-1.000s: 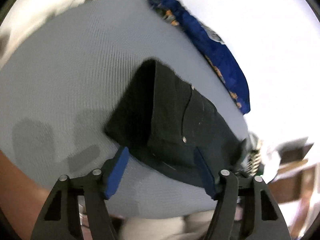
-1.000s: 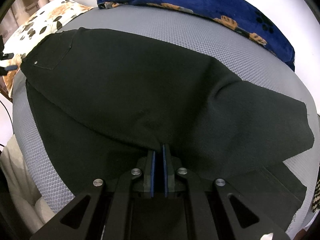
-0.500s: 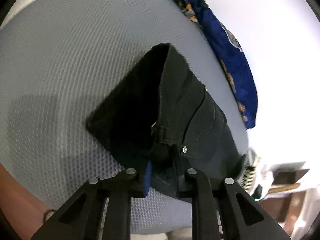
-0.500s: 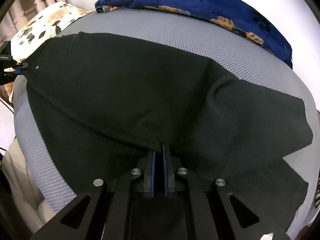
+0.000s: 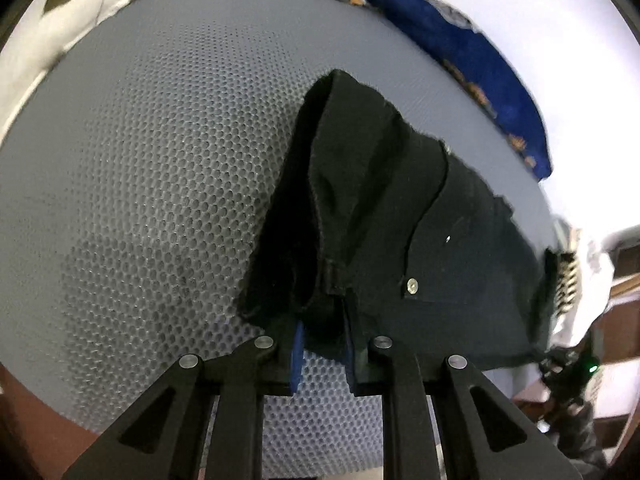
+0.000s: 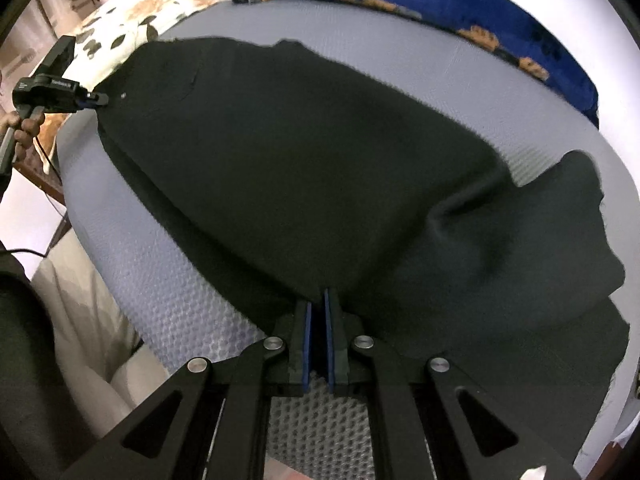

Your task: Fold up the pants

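The black pants [image 6: 320, 168] lie spread across the grey mesh pad [image 5: 152, 168], with the left gripper [image 5: 322, 340] pinching the waistband (near a rivet) and the right gripper [image 6: 316, 320] clamped on a lower edge.

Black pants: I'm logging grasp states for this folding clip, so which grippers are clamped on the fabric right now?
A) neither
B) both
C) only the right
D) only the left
B: the left gripper pinches the waistband end of the black pants, while the right gripper is shut on their near edge.
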`<state>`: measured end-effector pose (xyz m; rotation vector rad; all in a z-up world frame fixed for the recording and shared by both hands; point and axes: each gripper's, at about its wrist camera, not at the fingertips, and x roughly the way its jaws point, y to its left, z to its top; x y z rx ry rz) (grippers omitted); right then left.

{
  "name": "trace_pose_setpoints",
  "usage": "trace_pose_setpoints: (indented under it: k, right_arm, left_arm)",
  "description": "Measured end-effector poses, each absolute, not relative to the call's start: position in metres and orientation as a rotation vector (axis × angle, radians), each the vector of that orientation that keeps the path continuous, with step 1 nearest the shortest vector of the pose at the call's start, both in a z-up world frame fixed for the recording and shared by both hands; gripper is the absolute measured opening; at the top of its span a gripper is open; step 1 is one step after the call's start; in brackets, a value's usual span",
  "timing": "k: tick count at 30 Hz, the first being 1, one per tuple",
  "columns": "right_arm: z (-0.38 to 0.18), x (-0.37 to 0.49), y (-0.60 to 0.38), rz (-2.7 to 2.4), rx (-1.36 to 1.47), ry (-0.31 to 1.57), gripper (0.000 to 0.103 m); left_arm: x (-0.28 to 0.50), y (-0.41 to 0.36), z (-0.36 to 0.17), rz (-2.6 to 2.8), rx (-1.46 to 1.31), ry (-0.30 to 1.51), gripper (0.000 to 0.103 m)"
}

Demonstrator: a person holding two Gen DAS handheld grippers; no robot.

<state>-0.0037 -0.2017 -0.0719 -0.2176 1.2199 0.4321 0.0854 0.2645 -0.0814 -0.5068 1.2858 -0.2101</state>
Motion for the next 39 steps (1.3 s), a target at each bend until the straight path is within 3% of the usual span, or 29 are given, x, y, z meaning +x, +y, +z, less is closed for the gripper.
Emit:
trace_pose_setpoints:
  k: [10, 14, 15, 19, 26, 39]
  right_arm:
    - [-0.083, -0.002, -0.208, 0.427, -0.143, 1.239, 0.005]
    - [-0.082, -0.005, -0.205, 0.408, -0.142, 1.233, 0.008]
    - [-0.081, -0.005, -0.204, 0.409, -0.144, 1.229, 0.009]
    - [-0.070, -0.012, -0.208, 0.406, -0.134, 1.231, 0.026]
    - [-0.043, -0.025, -0.263, 0.350, 0.072, 1.187, 0.027]
    - [-0.091, -0.003, -0.428, 0.059, 0.841, 1.094, 0.029]
  left_arm:
    - [0.074, 0.253, -0.071, -0.166, -0.315, 1.248, 0.024]
    - [0.063, 0.239, -0.057, -0.115, -0.203, 1.251, 0.044]
    - [0.056, 0.233, -0.051, -0.119, -0.136, 1.254, 0.045]
    - [0.028, 0.208, -0.027, -0.102, 0.052, 1.177, 0.045]
    - [0.019, 0.096, 0.007, -0.429, 0.227, 0.966, 0.045]
    - [0.031, -0.105, -0.043, -0.925, 0.255, 1.043, 0.045]
